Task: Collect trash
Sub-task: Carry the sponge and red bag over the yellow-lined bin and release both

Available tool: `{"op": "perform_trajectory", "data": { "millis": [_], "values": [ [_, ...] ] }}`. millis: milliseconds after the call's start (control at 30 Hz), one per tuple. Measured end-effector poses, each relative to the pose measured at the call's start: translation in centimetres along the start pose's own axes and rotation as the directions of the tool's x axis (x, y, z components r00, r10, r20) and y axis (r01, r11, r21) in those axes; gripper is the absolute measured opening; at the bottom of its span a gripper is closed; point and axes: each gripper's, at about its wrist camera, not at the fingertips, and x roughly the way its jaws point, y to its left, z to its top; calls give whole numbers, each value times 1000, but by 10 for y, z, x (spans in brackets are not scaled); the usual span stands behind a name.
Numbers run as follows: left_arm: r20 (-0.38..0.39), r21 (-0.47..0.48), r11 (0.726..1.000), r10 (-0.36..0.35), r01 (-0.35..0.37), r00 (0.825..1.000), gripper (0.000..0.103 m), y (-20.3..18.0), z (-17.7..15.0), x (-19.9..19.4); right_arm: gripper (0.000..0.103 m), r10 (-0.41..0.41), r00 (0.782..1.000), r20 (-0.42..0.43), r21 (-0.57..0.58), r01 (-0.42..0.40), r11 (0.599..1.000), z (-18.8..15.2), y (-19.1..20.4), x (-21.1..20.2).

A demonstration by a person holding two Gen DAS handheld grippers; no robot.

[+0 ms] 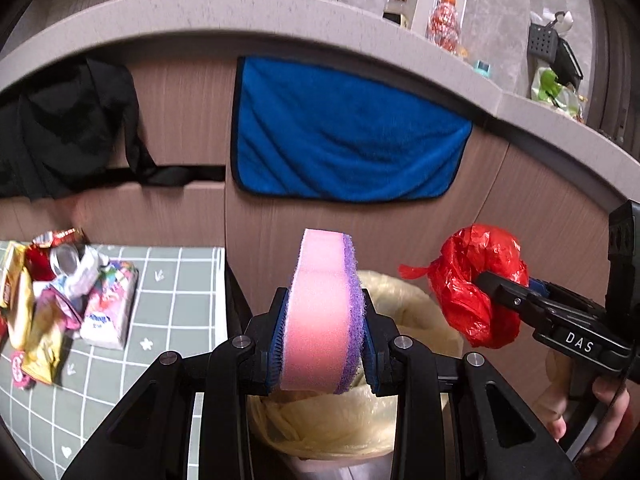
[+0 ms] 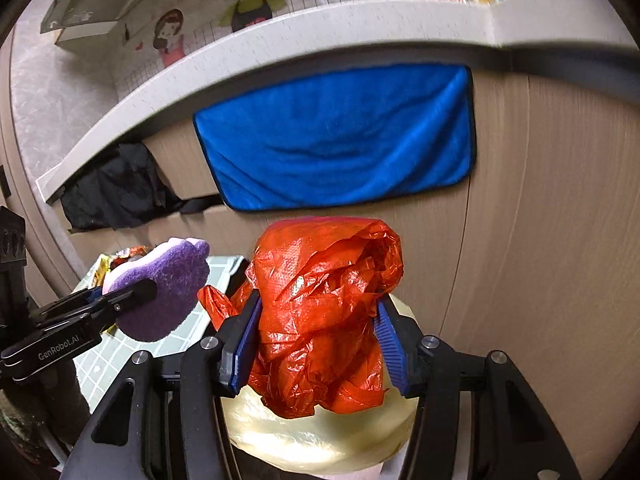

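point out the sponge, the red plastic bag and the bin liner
sponge [image 1: 316, 316], left wrist view, on its pink foam face
red plastic bag [image 2: 324, 312], right wrist view, on its crumpled middle
bin liner [image 2: 320, 436], right wrist view, on the pale yellowish plastic below the bag

Both wrist views close, angled down, sharing blue towel [image 1: 344, 132]

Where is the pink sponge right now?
The pink sponge is clamped in the left gripper, just above the lined trash bin, left of the red plastic bag in the right gripper.
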Motion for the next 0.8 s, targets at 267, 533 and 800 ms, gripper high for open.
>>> {"op": "perform_trajectory", "data": {
  "millis": [267, 533, 800],
  "values": [
    [-58, -6, 1000, -26, 25, 998, 33, -1, -11, 18, 51, -5, 1000, -30, 9, 5, 1000, -3, -4, 17],
    [-129, -54, 988, -153, 147, 980, 62, 12, -15, 49, 57, 16, 999, -47, 43, -14, 999, -6, -10, 36],
    [-88, -177, 978, -131, 114, 987, 76, 59, -9, 38, 62, 66, 994, -91, 120, -55, 991, -16, -17, 48]
  ]
}}
